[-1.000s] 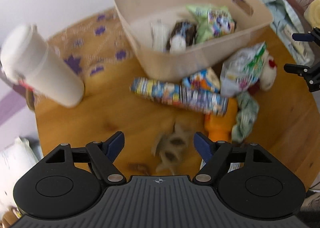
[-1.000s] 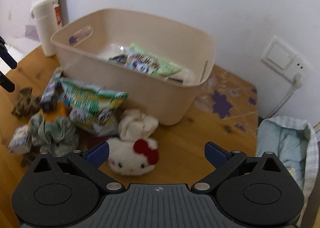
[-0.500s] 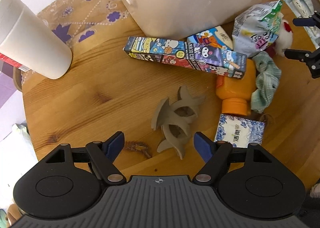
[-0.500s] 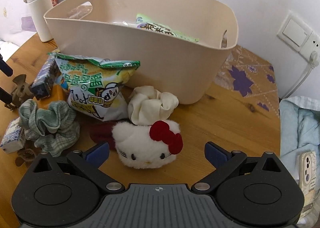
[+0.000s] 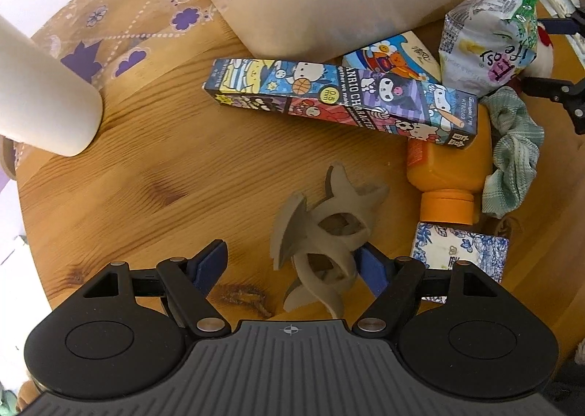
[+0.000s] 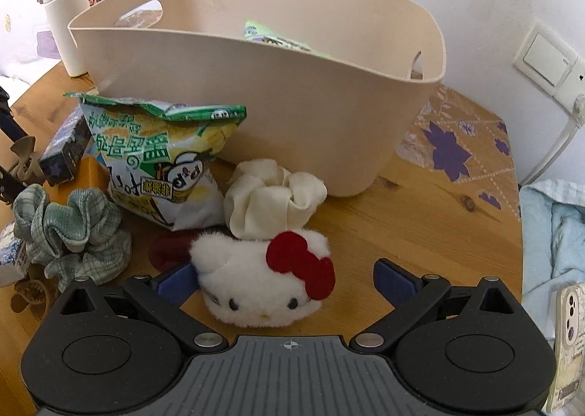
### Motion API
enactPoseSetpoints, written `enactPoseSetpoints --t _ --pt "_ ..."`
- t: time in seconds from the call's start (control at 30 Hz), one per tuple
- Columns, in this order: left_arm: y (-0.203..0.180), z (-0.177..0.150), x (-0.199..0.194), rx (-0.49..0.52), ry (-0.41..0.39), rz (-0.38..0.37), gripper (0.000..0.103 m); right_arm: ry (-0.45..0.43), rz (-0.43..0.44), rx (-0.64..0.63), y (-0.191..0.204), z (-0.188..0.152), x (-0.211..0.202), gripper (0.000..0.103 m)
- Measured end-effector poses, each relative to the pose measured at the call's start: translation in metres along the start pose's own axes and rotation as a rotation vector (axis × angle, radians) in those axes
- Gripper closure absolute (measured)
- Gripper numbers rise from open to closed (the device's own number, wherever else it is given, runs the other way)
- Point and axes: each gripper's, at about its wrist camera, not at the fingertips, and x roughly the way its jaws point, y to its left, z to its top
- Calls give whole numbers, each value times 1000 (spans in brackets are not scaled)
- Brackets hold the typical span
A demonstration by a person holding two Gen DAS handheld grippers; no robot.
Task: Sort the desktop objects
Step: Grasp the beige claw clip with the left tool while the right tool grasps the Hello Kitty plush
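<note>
My left gripper [image 5: 290, 266] points almost straight down over the wooden table [image 5: 153, 167]. It is open around a taupe hair claw clip [image 5: 321, 229], which lies close against the right pad and well apart from the left one. My right gripper [image 6: 285, 280] straddles a white plush cat head with a red bow [image 6: 263, 284]. Its jaws are closing, with the left pad at the plush's side and the right pad still apart from it. Behind both stands the beige bin [image 6: 256, 87], with a green packet inside.
A snack bag [image 6: 161, 156], cream scrunchie [image 6: 270, 196], green scrunchie [image 6: 73, 229], cartoon pen box [image 5: 340, 98], orange bottle [image 5: 446, 174] and tissue pack [image 5: 460, 255] crowd the bin's front. A white tumbler [image 5: 44, 98] stands at the left. A phone [image 6: 570, 335] and blue cloth [image 6: 552, 233] lie at the right edge.
Both grippers have come down. The claw clip now sits between the left fingers, and the plush between the right ones, whose jaws have narrowed a little.
</note>
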Motion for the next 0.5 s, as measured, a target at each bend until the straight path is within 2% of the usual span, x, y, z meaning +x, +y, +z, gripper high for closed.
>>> enactPoseSetpoints --t 0.1,0.17,0.2,0.23,0.5 --pt "-5 -1 0 32 -11 -1 32 11 36 -13 3 2 1 26" --pt "-7 0 1 55 -3 -8 47 19 50 -30 6 3 -1 34" --pt "-8 0 1 56 -4 -17 49 21 57 -35 8 3 -2 41" --pt "-8 1 0 55 -7 -17 53 24 60 -36 9 4 -3 43" --pt "-5 -5 -8 35 -24 -40 53 9 79 -61 13 -4 -26 44"
